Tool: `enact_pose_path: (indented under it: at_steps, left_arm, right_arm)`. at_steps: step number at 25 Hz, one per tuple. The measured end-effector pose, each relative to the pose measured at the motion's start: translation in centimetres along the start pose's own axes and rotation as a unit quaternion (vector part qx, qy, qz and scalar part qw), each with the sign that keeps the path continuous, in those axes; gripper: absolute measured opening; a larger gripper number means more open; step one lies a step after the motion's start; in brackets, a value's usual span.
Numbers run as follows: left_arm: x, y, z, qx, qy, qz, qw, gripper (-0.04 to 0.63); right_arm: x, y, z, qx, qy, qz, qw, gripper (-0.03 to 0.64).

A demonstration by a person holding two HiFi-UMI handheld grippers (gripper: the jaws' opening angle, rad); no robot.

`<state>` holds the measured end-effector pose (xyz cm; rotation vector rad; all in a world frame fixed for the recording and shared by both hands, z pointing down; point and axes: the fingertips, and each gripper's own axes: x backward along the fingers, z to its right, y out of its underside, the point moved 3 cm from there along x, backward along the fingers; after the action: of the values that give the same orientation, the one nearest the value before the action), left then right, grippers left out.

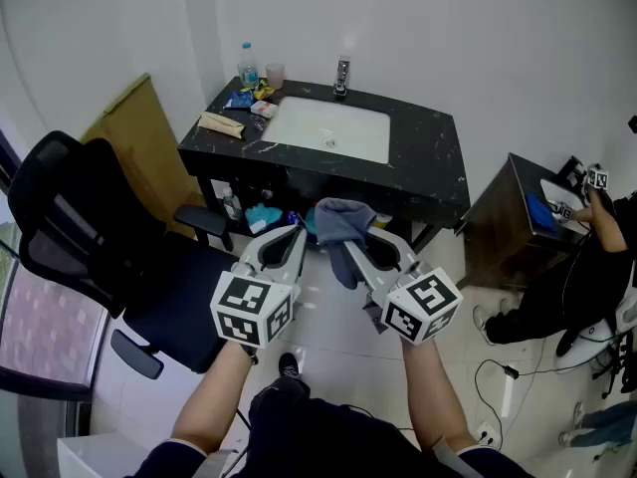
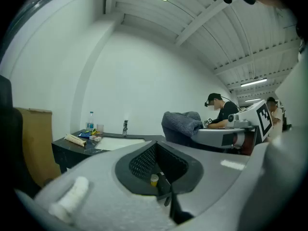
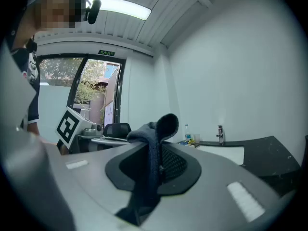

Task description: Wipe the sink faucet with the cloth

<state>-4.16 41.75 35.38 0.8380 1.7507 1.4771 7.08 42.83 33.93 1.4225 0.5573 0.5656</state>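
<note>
Grey cloth (image 1: 338, 217) was pinched in the right gripper (image 1: 370, 249); the left gripper (image 1: 290, 237) was shut, empty. The faucet (image 1: 341, 74) at the surface's (image 1: 428, 157) back edge was far off and looked unwiped.

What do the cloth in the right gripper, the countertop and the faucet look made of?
Grey-blue cloth: soft knitted or terry fabric, matte; it droops and shows a ribbed nap. Black countertop: polished stone or stone-look, white veins, slight sheen. Small faucet: likely chromed metal, silvery with bright glints; too small to be sure.
</note>
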Motion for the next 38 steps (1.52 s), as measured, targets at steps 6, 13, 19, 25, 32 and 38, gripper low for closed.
enact_pose_path:
  at_steps: [6,13,19,25,32,38]
  left_arm:
    - [-3.1,-0.5,-5.0,-0.005,0.014,-0.008,0.9999,0.002]
    - [-7.2,-1.4,-9.6,-0.013,0.039,-0.017,0.9990,0.002]
    - [-12.1,-1.3,-11.4,-0.001,0.054,-0.021,0.9983,0.002]
    - [-18.6,-1.4,-13.0,-0.013,0.048,-0.023,0.9985,0.002]
    - [-27.1,-3.0,-15.0,-0.020,0.013,-0.024,0.9994,0.002]
    - [-32.3,-3.8,-16.2,-0.023,0.005,-0.040,0.9989,0.002]
  right_arm:
    - [-5.4,0.3,2.2,-0.004,0.012,-0.003,1.000,0.061]
    - [-10.0,-0.3,5.5,-0.012,0.042,0.004,0.999,0.061]
    - [-12.4,0.5,9.8,-0.022,0.058,-0.011,0.998,0.061]
    - [-14.9,0.5,16.1,-0.023,0.053,0.007,0.998,0.061]
    - [-18.8,0.1,24.2,-0.027,0.015,0.007,1.000,0.061]
    - [-21.3,-0.4,29.9,-0.041,0.008,0.003,0.999,0.061]
